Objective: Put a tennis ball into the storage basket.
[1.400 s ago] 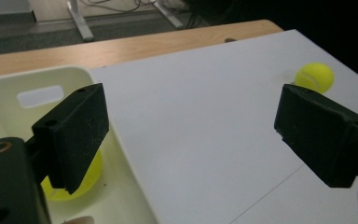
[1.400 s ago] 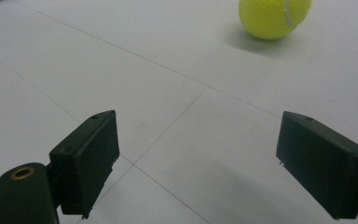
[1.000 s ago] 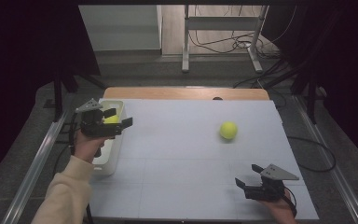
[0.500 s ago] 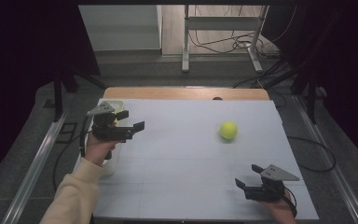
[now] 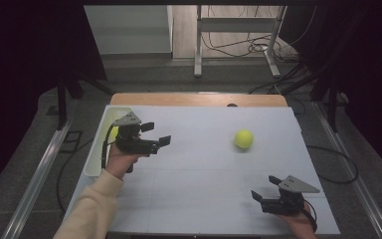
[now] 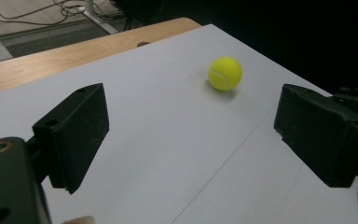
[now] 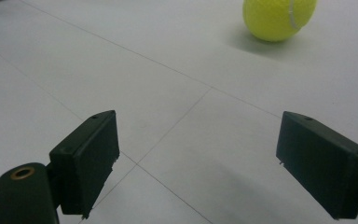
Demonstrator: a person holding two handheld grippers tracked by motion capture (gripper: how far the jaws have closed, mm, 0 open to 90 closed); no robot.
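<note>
A yellow tennis ball (image 5: 243, 139) lies on the white table top (image 5: 204, 164), right of centre. In the left gripper view the ball (image 6: 224, 73) rests ahead of the jaws, well beyond them. My left gripper (image 5: 158, 133) hovers over the table's left part, just right of a white bin (image 5: 95, 154), open with nothing between its jaws (image 6: 191, 121). My right gripper (image 5: 263, 188) rests low at the near right corner, open and empty (image 7: 196, 149). From there the ball (image 7: 278, 18) lies farther off, toward the upper right.
The white bin along the table's left edge holds something yellow (image 5: 113, 132), partly hidden by the left gripper. A wooden strip (image 5: 194, 99) runs along the far edge. Beyond it, a metal stand (image 5: 236, 45) and cables on the floor. Dark curtains flank both sides.
My left gripper has moved rightward from above the bin out over the table, toward the ball. The right gripper and the ball have stayed put.
</note>
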